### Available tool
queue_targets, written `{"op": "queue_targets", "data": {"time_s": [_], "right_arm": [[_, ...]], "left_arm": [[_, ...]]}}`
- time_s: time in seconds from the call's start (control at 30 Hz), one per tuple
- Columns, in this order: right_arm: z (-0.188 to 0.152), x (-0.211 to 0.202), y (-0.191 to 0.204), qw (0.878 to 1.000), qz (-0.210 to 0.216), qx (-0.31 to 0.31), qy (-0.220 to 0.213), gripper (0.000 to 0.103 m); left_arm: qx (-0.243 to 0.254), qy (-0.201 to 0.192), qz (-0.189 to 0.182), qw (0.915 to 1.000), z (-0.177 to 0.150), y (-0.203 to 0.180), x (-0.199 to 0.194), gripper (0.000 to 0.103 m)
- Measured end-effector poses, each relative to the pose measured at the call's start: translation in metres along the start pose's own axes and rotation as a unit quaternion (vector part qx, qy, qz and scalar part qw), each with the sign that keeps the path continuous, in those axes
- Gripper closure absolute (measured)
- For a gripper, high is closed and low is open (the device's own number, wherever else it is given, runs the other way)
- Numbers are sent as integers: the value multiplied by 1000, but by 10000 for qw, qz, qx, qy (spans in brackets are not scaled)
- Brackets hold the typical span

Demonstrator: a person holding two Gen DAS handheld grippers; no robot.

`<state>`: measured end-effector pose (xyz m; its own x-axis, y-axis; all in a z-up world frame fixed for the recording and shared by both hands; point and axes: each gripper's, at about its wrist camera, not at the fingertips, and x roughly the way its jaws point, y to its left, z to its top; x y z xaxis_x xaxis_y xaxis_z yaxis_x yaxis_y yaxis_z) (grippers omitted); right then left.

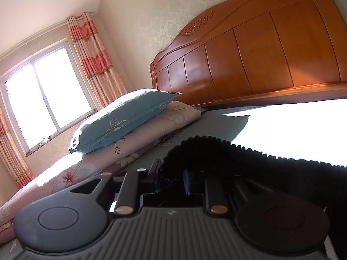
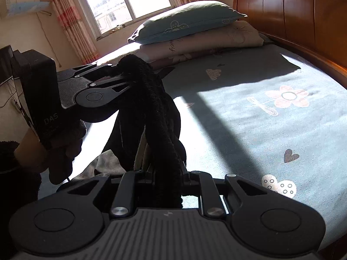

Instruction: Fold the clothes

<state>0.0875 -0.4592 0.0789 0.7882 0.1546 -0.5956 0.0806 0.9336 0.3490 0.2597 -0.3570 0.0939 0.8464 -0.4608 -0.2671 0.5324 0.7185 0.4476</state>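
A black knitted garment with a ribbed edge (image 2: 160,117) hangs bunched between both grippers above the bed. My right gripper (image 2: 168,176) is shut on its lower part. My left gripper (image 2: 121,69), seen in the right wrist view at upper left, is shut on the garment's upper end. In the left wrist view the left gripper (image 1: 173,173) grips the black garment (image 1: 249,164), which drapes to the right and hides the fingertips. A grey cloth (image 2: 106,160) lies below the hanging garment.
The bed has a blue-grey sheet (image 2: 271,117) with flower and heart prints. A blue pillow (image 2: 186,26) lies on folded pink bedding (image 2: 212,41) near the wooden headboard (image 1: 249,58). A window (image 1: 43,99) with pink curtains is behind.
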Motion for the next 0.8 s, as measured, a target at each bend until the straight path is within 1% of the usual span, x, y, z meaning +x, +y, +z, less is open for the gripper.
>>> {"op": "queue_targets", "data": {"time_s": [0.07, 0.13, 0.2, 0.27, 0.3, 0.33, 0.37, 0.43, 0.47, 0.5, 0.53, 0.57, 0.6, 0.63, 0.67, 0.7, 0.77, 0.8], "right_arm": [[-1, 11, -12, 9998, -67, 182, 22, 82], [3, 20, -22, 9993, -218, 274, -106, 83], [12, 25, -37, 9981, -242, 523, -223, 83], [16, 29, -54, 9957, -279, 840, -288, 83], [13, 34, -62, 9949, -383, 897, -246, 83], [10, 39, -70, 9940, -486, 954, -202, 83], [5, 46, -78, 9928, -583, 1038, -89, 83], [-10, 62, -100, 9868, -699, 1441, 248, 83], [-18, 69, -110, 9833, -888, 1542, 386, 82], [-26, 75, -119, 9792, -1076, 1641, 523, 78], [-34, 82, -128, 9744, -1264, 1740, 660, 76], [-42, 89, -138, 9690, -1447, 1836, 793, 74], [-46, 87, -143, 9681, -1480, 1867, 777, 71], [-49, 83, -147, 9683, -1409, 1931, 718, 70], [-50, 77, -148, 9687, -1436, 1924, 632, 70], [-50, 71, -149, 9690, -1464, 1915, 546, 66], [-45, 60, -147, 9708, -1637, 1726, 299, 64], [-43, 54, -145, 9714, -1688, 1658, 198, 61]], "left_arm": [[62, 44, -22, 10000, 0, -15, 18, 82], [43, 71, -47, 10000, 3, -28, 39, 83], [-20, 21, -60, 10000, 9, -38, 55, 84], [-156, -76, -185, 9997, 11, -49, 70, 84], [-174, -73, -269, 9995, 10, -55, 77, 83], [-122, 8, -361, 9993, 7, -63, 85, 82], [-37, 183, -477, 9987, 2, -72, 93, 78], [111, 652, -757, 9949, -12, -89, 109, 77], [146, 934, -916, 9913, -21, -95, 114, 76], [181, 1215, -1074, 9866, -30, -102, 119, 76], [216, 1495, -1232, 9808, -39, -108, 124, 75], [243, 1639, -1317, 9773, -47, -110, 124, 75], [273, 1676, -1352, 9762, -53, -108, 119, 74], [309, 1659, -1371, 9761, -56, -104, 111, 72], [343, 1583, -1361, 9774, -58, -97, 102, 71], [373, 1484, -1339, 9791, -58, -89, 92, 67], [325, 1409, -1303, 9809, -55, -71, 77, 41], [254, 1356, -1296, 9819, -51, -61, 68, 40]]}}
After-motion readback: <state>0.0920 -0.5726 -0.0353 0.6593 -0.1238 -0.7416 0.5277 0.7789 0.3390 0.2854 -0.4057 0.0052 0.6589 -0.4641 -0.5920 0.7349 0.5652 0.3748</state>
